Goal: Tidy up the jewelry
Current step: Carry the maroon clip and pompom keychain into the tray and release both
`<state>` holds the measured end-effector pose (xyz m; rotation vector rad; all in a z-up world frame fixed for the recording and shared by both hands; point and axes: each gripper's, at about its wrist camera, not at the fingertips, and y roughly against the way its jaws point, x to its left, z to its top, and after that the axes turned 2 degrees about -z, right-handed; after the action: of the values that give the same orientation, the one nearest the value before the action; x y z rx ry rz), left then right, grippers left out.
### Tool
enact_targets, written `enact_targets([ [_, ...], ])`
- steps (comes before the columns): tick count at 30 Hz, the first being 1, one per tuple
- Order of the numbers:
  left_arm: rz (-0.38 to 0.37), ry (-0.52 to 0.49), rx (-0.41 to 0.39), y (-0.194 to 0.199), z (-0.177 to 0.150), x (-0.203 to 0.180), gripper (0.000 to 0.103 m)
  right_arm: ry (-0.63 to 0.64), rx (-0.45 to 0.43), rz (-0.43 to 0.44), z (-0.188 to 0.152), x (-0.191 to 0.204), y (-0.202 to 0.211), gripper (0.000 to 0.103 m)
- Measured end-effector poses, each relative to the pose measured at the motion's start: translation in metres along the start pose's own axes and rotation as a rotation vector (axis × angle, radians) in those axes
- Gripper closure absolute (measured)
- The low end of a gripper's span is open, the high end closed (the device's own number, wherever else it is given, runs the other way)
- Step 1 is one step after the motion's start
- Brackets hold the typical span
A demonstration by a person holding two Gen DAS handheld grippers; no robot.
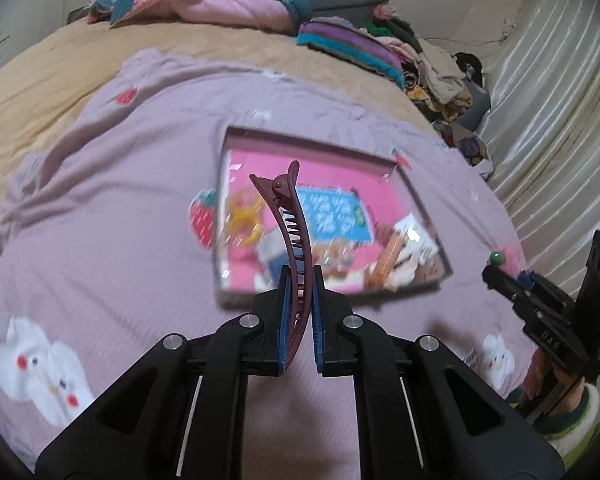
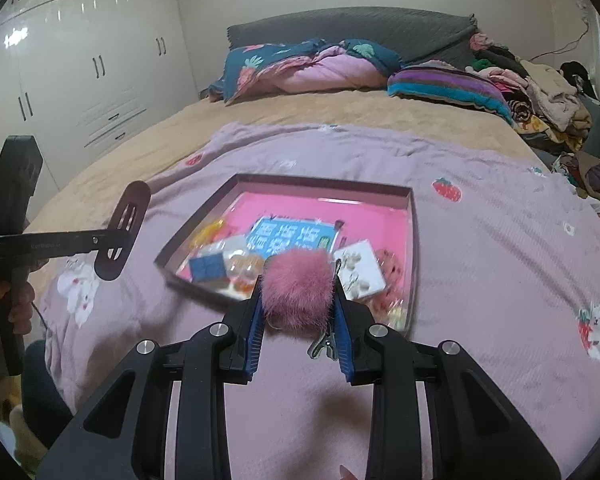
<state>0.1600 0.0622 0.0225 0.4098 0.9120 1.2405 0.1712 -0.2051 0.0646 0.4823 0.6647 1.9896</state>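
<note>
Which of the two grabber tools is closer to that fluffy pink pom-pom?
Right. The right gripper is shut on the pink pom-pom hair clip, above the tray. The left gripper is off to the side, holding a maroon hair clip.

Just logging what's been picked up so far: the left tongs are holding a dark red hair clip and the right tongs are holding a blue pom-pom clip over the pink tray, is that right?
Not quite: the colour is wrong. The right wrist view shows the right tongs clamped on a pink pom-pom clip, not a blue one. The rest stands: the left tongs hold a dark red hair clip, with the pink tray beyond.
</note>
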Motion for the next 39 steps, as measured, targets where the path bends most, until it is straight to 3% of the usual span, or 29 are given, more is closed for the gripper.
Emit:
enact_targets([
  [11, -0.007, -0.023, -0.008, -0.037, 0.033, -0.015, 0.100, -0.015, -0.018, -0.049, 0.030, -0.024, -0.023, 0.074],
  [32, 0.016, -0.036, 0.081, -0.096, 0.016, -0.013, 0.100, -0.006, 0.134, -0.044, 0.016, -0.023, -0.105, 0.072],
  [39, 0.027, -0.042, 0.091, -0.097, 0.016, -0.014, 0.098, -0.021, 0.119, -0.053, 0.012, -0.022, -0.102, 0.042],
])
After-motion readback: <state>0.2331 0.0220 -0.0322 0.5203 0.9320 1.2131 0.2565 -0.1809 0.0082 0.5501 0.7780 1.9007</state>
